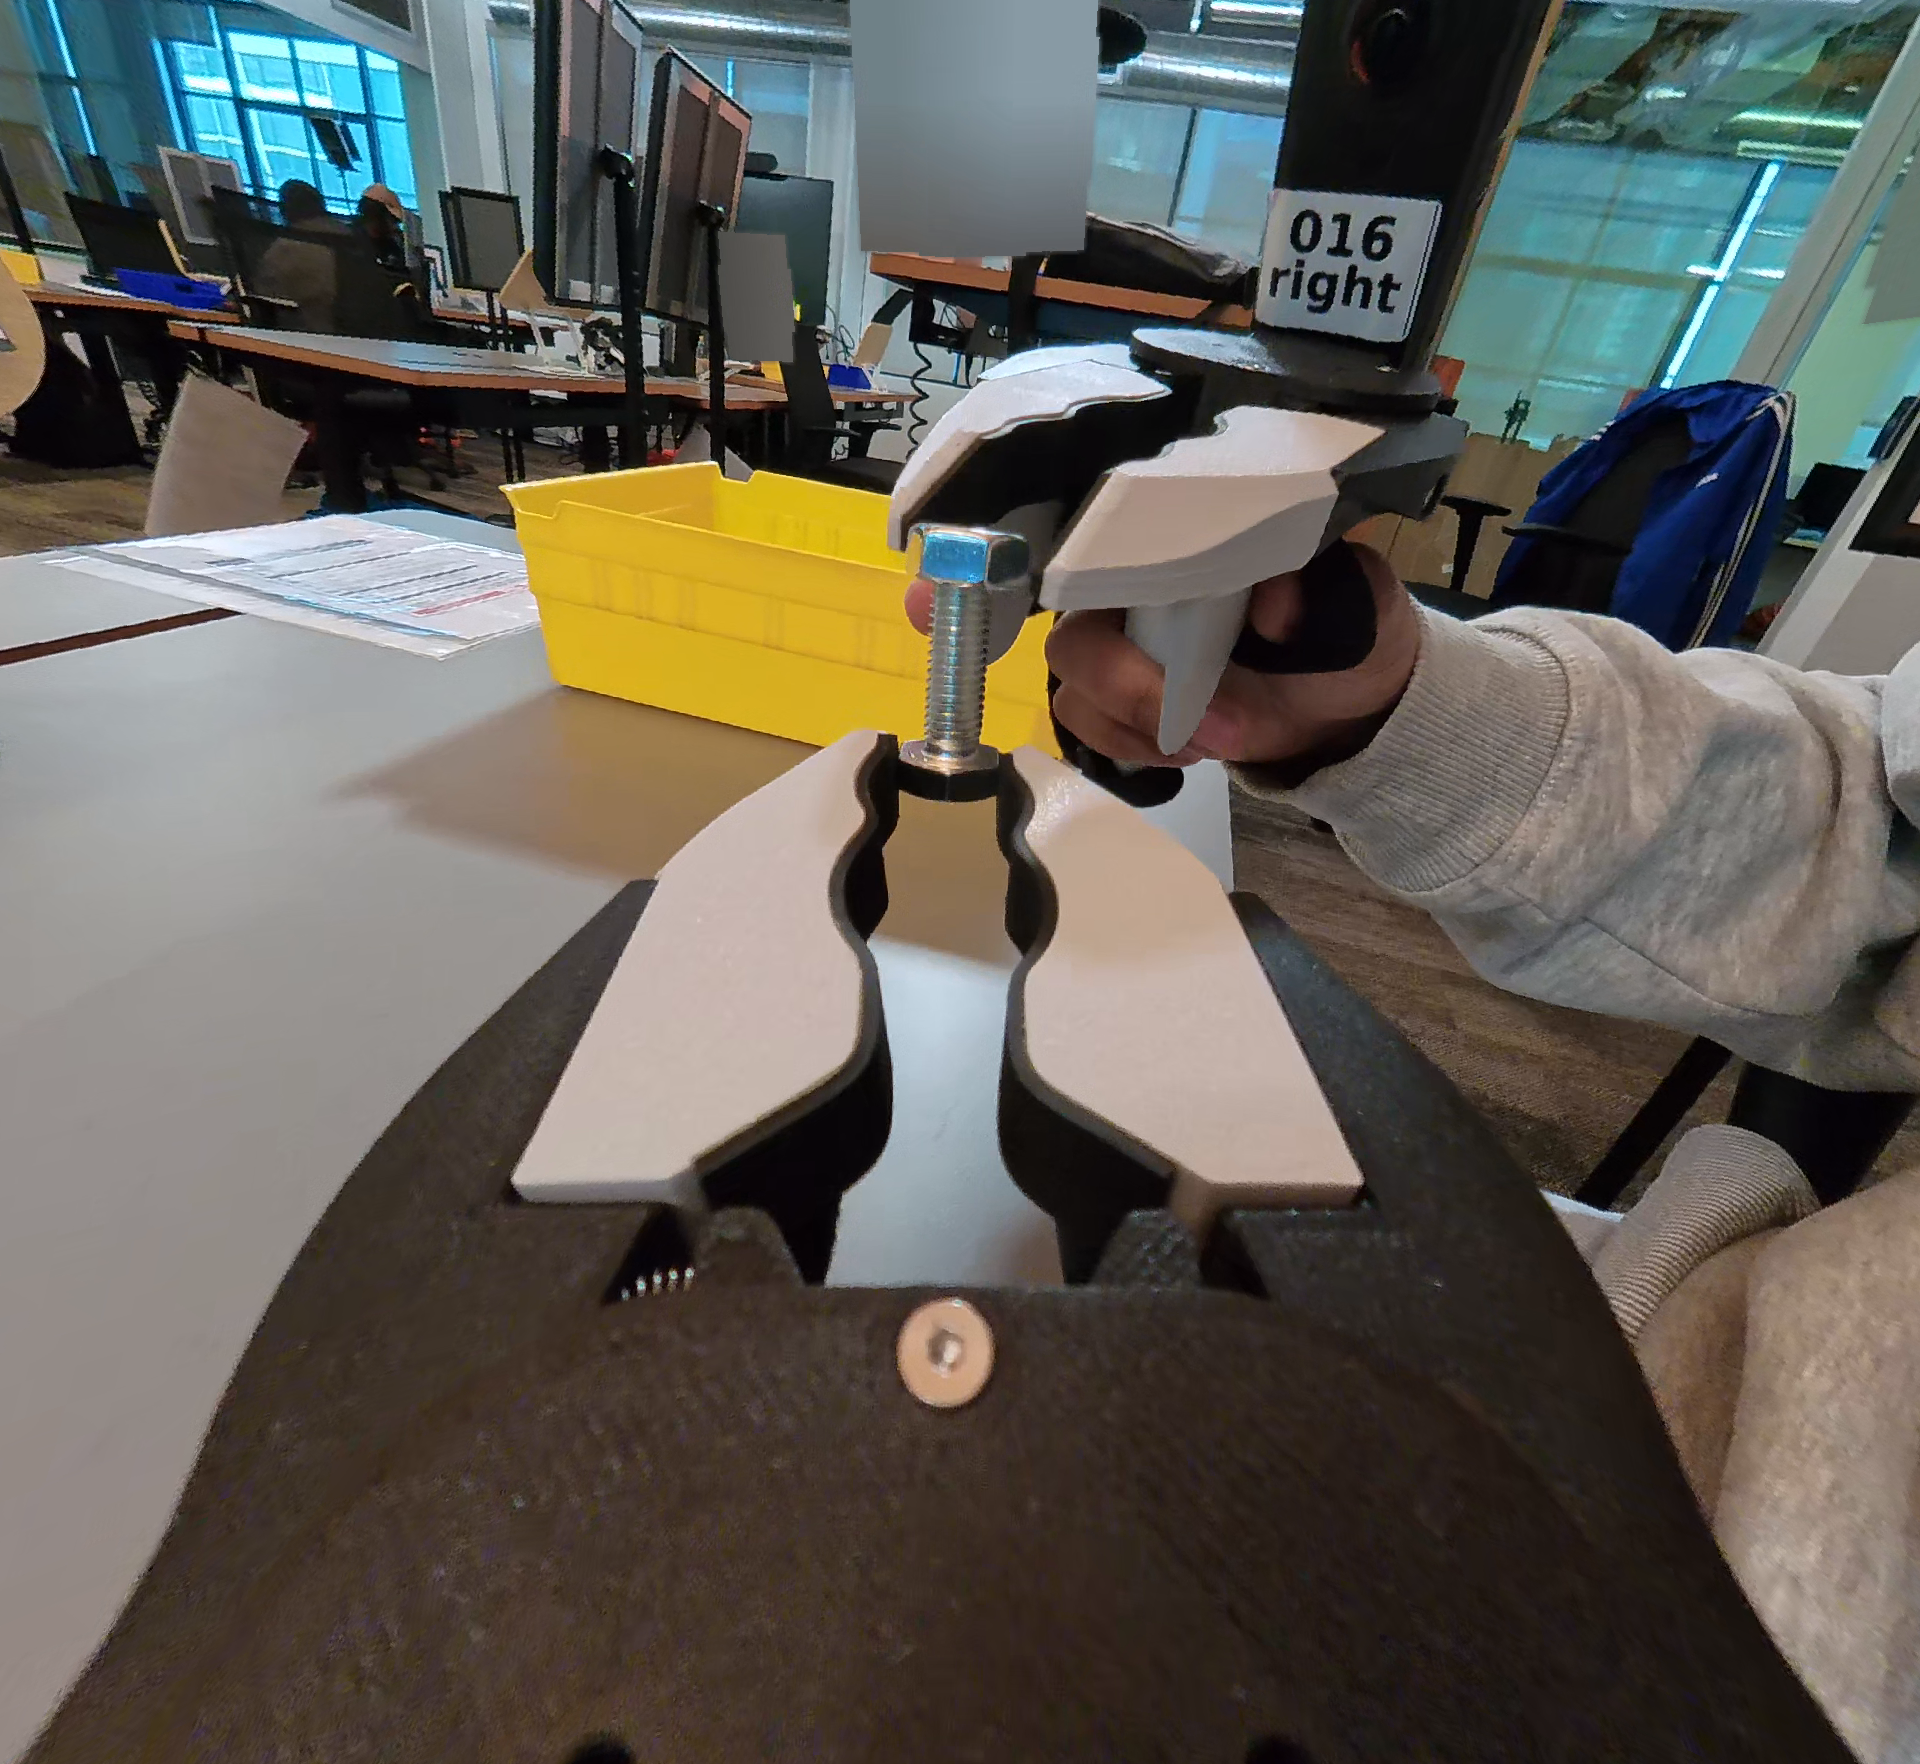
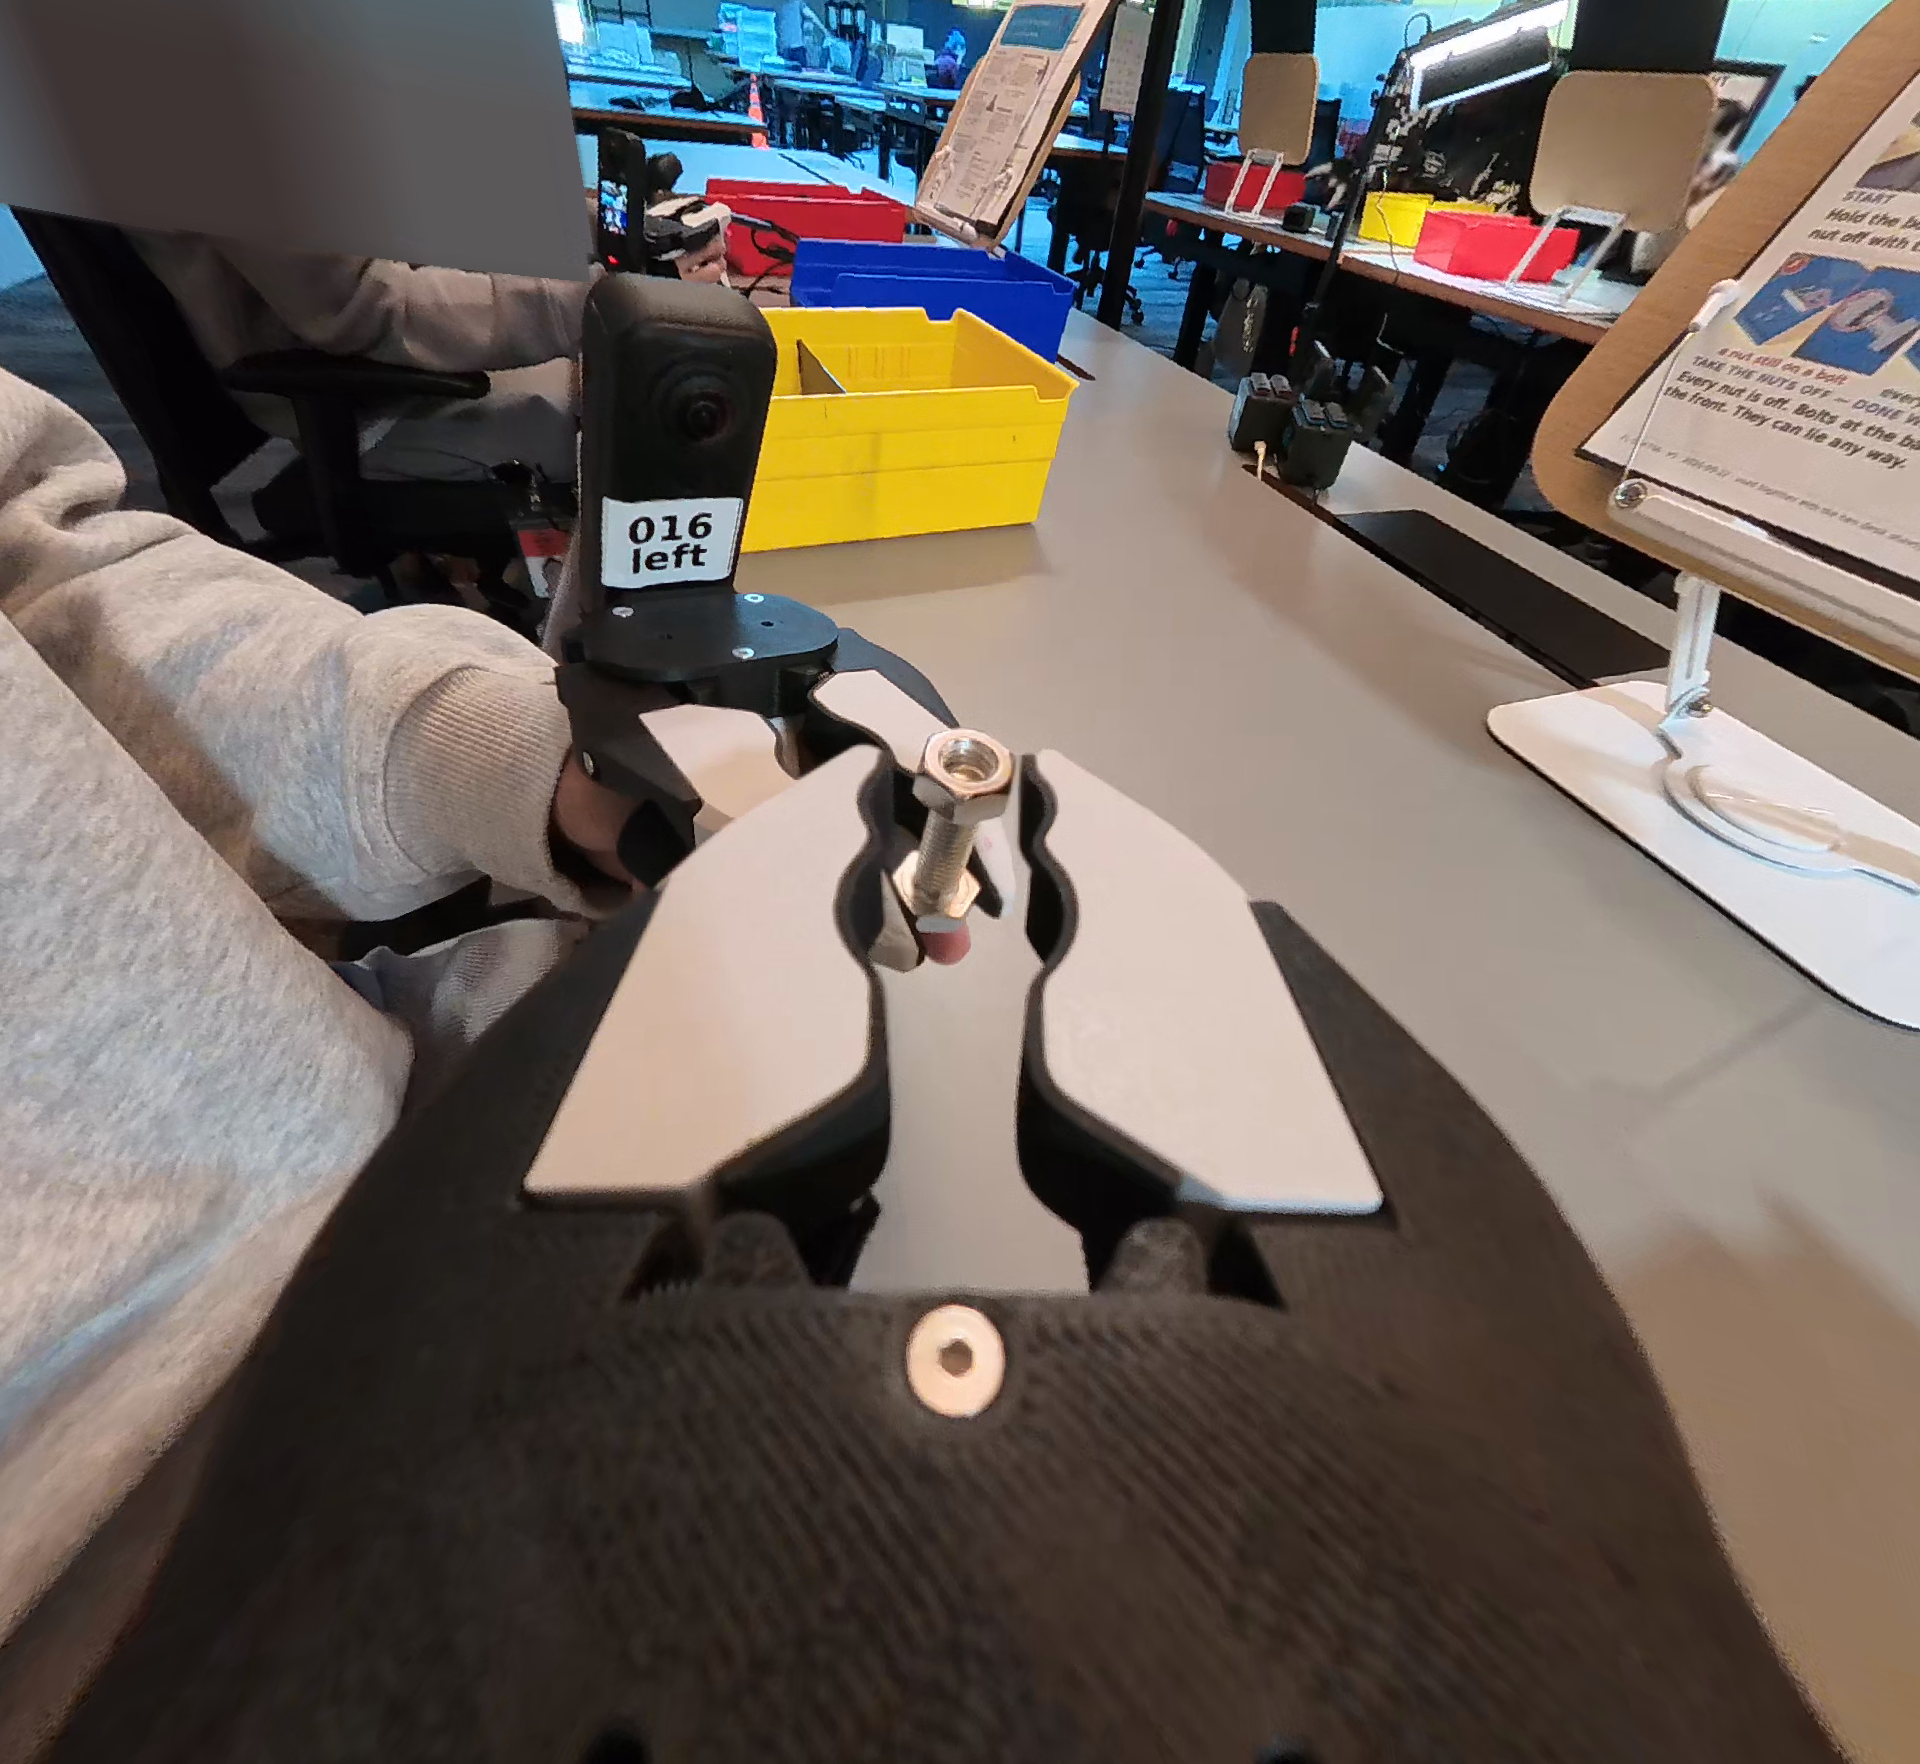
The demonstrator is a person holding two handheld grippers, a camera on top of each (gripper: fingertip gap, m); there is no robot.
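Silver threaded steel bolt stands upright between both grippers above the grey tabletop. Its lower end, with a hex nut, is half hidden where the left gripper pinches it. The right gripper clamps the hex head. Behind sits a yellow plastic bin, its contents hard to make out beyond one grey divider.

A white sticker with black print sits on the black camera (above the right gripper), and a matching sticker on the other camera. An illustrated printed sheet rests on a stand on the counter.
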